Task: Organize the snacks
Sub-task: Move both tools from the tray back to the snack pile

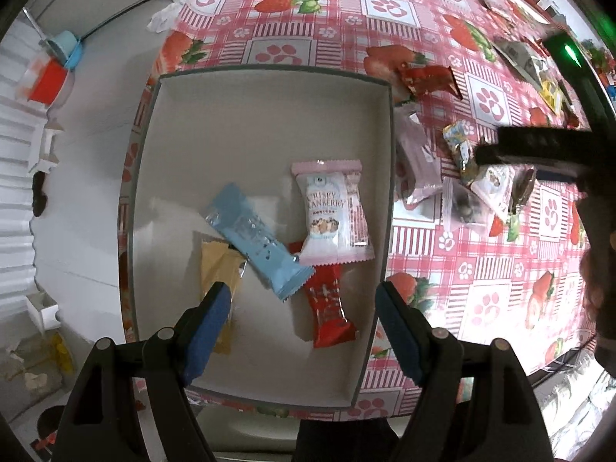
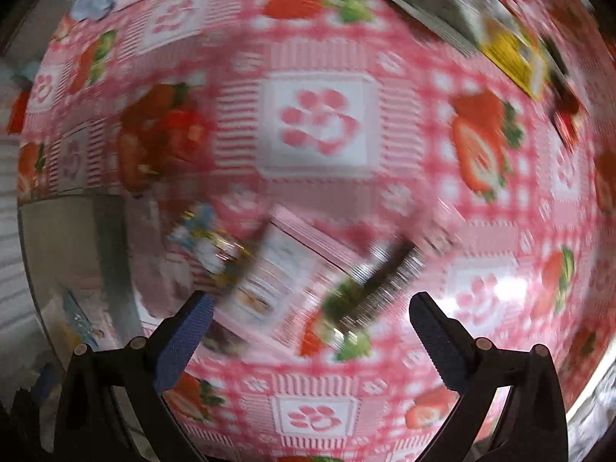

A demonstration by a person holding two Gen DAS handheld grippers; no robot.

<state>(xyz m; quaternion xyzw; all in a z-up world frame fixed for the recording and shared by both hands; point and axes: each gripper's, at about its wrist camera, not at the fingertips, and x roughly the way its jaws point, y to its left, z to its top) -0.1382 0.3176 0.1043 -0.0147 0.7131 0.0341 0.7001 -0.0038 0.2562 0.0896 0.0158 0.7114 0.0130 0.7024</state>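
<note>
A grey-rimmed box (image 1: pixel 265 73) with a white inside lies on the strawberry tablecloth. In it lie a pink "Crispy Cranberry" packet (image 1: pixel 335 211), a light blue bar (image 1: pixel 258 236), a red packet (image 1: pixel 329 308) and a tan packet (image 1: pixel 215 269). My left gripper (image 1: pixel 302 300) is open and empty above the box's near end. My right gripper (image 2: pixel 310 315) is open and empty over loose snacks: a pink-white packet (image 2: pixel 277 273), a dark packet (image 2: pixel 381 281) and a blue-gold candy (image 2: pixel 204 238). The right wrist view is blurred. The right gripper's body (image 1: pixel 539 146) shows in the left wrist view.
More loose snacks lie right of the box: a pale pink packet (image 1: pixel 417 165), a red wrapper (image 1: pixel 427 77), small candies (image 1: pixel 462 146). Packages (image 2: pixel 512 50) lie at the table's far right. The box's wall (image 2: pixel 111 242) shows left of my right gripper. The floor lies left of the table.
</note>
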